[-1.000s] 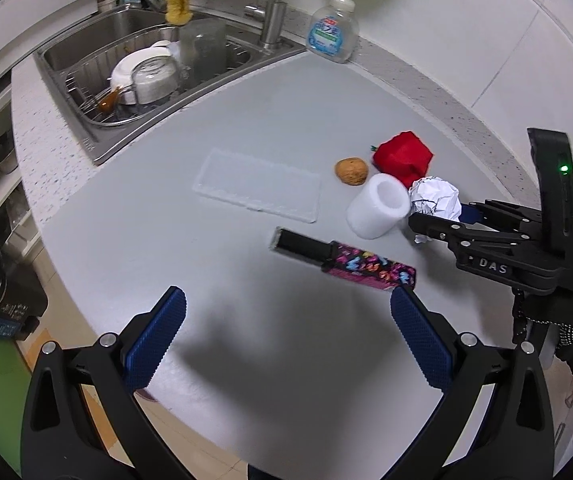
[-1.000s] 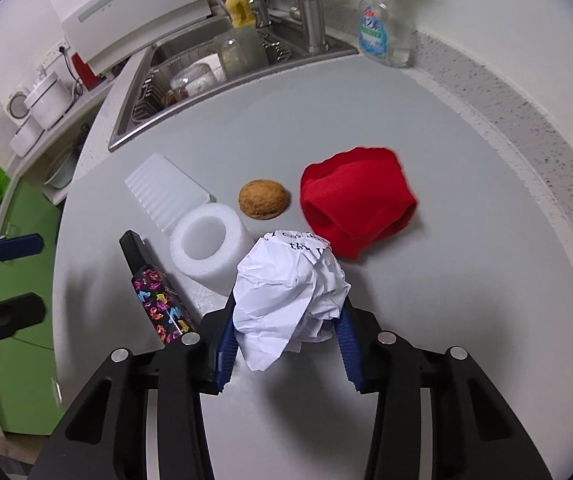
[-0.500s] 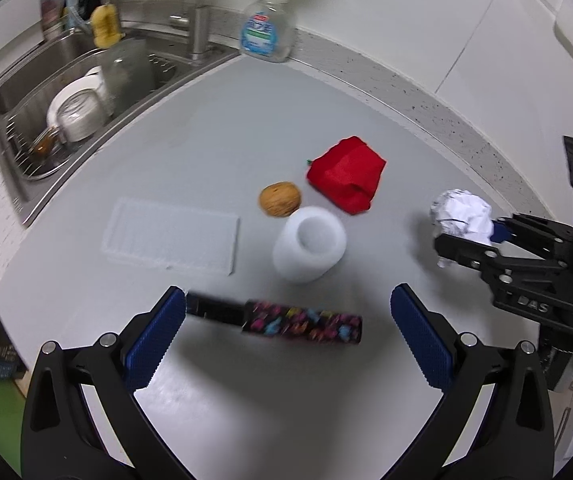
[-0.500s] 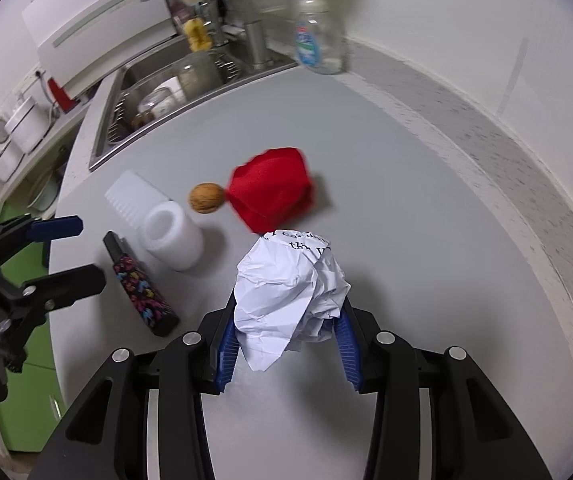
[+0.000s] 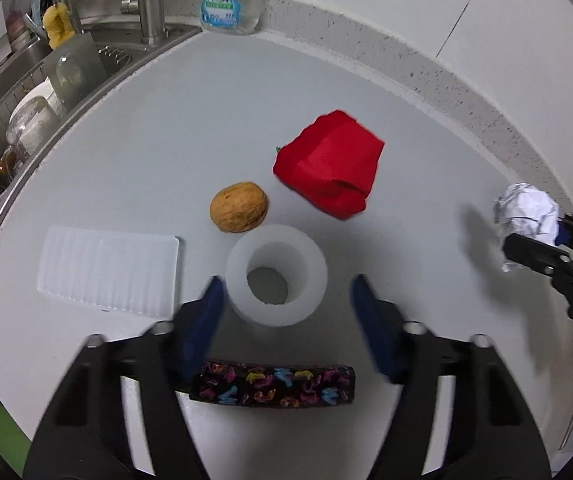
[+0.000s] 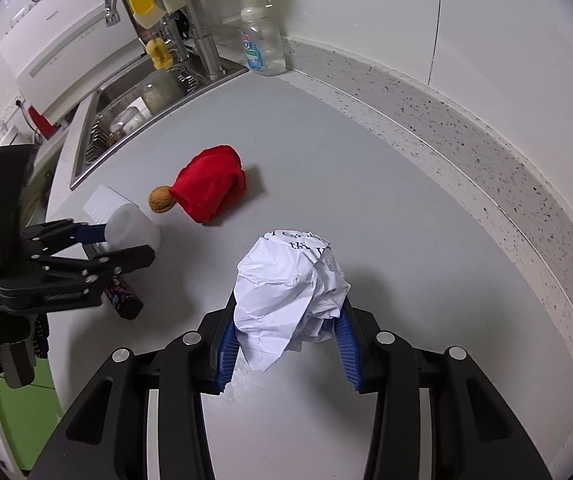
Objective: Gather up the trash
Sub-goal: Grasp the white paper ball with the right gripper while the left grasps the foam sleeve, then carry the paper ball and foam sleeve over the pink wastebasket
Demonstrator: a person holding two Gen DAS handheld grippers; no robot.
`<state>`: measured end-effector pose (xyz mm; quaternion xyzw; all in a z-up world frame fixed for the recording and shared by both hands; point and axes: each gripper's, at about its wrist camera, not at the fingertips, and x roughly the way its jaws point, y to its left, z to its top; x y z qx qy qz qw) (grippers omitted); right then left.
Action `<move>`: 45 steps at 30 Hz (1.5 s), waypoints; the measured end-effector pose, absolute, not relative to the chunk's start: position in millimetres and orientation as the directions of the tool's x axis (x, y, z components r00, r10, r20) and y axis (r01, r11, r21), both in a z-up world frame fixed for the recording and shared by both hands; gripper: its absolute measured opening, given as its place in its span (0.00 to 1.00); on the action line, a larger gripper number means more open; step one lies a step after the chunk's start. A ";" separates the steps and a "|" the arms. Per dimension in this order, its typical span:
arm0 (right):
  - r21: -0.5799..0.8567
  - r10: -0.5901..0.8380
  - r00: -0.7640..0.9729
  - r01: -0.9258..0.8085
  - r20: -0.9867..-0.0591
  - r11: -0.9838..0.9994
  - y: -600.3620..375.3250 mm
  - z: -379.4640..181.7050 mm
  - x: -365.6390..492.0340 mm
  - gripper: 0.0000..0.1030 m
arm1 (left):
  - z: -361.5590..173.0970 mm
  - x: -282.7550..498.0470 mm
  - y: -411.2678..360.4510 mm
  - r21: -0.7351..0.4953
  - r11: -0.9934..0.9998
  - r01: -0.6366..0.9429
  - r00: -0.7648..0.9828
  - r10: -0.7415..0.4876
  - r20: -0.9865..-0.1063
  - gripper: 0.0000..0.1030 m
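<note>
My left gripper [image 5: 286, 288] hangs over a white foam cylinder [image 5: 276, 276] standing on the grey counter. Its blurred jaws are closing with the cylinder between them; the right pad [image 5: 362, 300] is still clear of it. Below the fingers lies a black bar with a colourful pattern [image 5: 274, 384]. A walnut [image 5: 238, 207] and a crumpled red cloth [image 5: 328, 168] lie just beyond the cylinder. My right gripper [image 6: 286, 320] is shut on a crumpled white paper ball [image 6: 290, 284], held above the counter to the right. The right wrist view shows the left gripper [image 6: 126, 242] astride the cylinder [image 6: 132, 226].
A ridged clear plastic tray [image 5: 106, 272] lies left of the cylinder. A sink [image 5: 14, 92] with dishes sits at the far left, a tap [image 5: 150, 8] and a soap bottle [image 5: 226, 0] behind it. A speckled backsplash [image 6: 466, 120] curves along the right.
My left gripper has travelled across the counter, past the patterned bar and onto the foam cylinder, and its jaws have narrowed. The right gripper has carried the paper ball away to the right.
</note>
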<state>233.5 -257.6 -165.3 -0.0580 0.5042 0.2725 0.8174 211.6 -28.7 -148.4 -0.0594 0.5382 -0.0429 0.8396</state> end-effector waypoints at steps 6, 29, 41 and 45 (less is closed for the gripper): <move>0.182 0.397 0.343 -0.517 -0.851 0.837 -252.5 -160.2 227.8 0.40 | -142.1 207.2 -25.3 -0.130 0.991 0.021 0.447 -0.125 -0.886 0.42; 0.163 0.513 0.322 -0.702 -0.796 0.693 -146.7 -98.5 126.7 0.40 | -52.3 56.8 49.3 -0.099 0.992 -0.075 0.565 -0.040 -0.824 0.41; 0.164 0.584 0.165 -0.868 -0.795 0.469 -7.7 -100.8 37.7 0.40 | -59.9 -72.6 160.9 -0.078 0.940 -0.331 0.542 0.122 -0.831 0.41; 0.183 0.584 0.094 -0.899 -0.806 0.397 37.5 -121.1 9.0 0.40 | -82.8 -111.9 200.4 -0.080 0.902 -0.423 0.506 0.162 -0.847 0.41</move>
